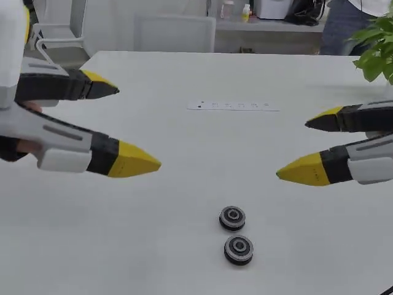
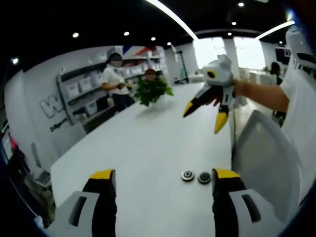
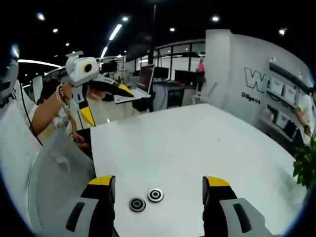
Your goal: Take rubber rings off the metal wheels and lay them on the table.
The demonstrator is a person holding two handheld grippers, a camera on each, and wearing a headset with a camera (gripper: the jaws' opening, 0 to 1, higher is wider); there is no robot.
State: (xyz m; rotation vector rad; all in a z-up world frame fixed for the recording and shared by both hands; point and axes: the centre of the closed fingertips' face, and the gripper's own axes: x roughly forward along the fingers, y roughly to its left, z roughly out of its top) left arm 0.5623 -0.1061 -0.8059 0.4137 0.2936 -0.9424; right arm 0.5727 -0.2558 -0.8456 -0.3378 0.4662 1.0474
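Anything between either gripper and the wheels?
Nothing visible. The far wheel and near wheel lie on bare table. The left gripper and right gripper are open, one to each side, with a free path down.

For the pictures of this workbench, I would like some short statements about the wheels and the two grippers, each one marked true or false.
1. Two metal wheels lie on the table. True.
2. The left gripper is holding a wheel. False: it is open and empty, above the table.
3. The right gripper is open. True.
4. One rubber ring lies loose on the table. False: both dark rings sit on their wheels.
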